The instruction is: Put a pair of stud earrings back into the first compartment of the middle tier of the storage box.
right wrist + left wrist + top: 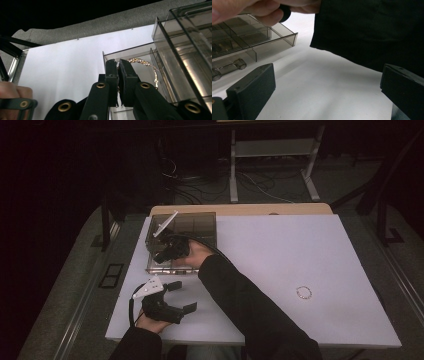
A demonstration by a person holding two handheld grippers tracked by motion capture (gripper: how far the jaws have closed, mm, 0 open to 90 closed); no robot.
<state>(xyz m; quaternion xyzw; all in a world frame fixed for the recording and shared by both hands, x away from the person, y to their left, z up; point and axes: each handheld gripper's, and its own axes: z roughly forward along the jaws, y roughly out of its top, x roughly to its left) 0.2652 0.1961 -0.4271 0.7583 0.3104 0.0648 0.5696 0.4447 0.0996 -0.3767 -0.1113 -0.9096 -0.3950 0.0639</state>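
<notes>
No words, numbers, labels or signs can be read on anything here.
</notes>
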